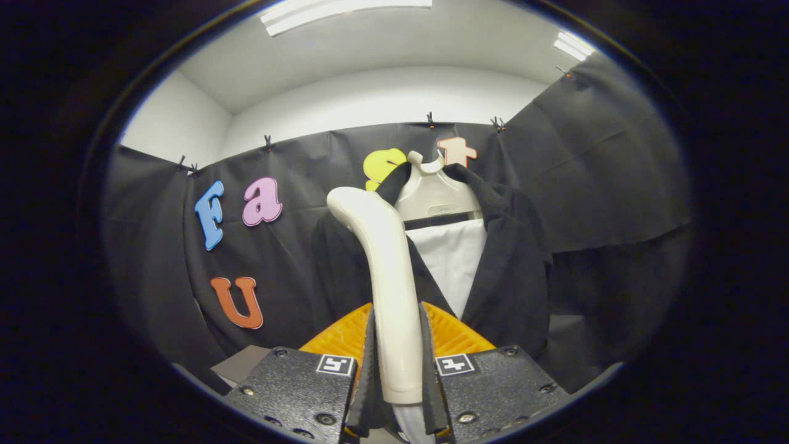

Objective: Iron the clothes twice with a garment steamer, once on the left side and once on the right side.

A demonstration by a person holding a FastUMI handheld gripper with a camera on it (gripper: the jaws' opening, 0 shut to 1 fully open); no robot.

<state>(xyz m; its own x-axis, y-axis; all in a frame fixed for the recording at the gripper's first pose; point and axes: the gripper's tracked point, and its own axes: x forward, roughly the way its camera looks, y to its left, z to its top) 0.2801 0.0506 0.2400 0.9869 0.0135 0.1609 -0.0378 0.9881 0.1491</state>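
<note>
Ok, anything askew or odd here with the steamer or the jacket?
Nothing stands out. The gripper is shut on the steamer, which stands upright between the fingers. Beyond it the black jacket hangs evenly on its hanger, open over a white panel.

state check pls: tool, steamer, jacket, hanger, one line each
tool: shut on the steamer handle, both fingers pressed on its sides.
steamer handle: held upright between the fingers, its curved top tipped toward the jacket.
jacket: black, hung just beyond the steamer, front open over a white panel.
hanger: white, upright, carrying the jacket by the shoulders.
ceiling lights: on.
</note>
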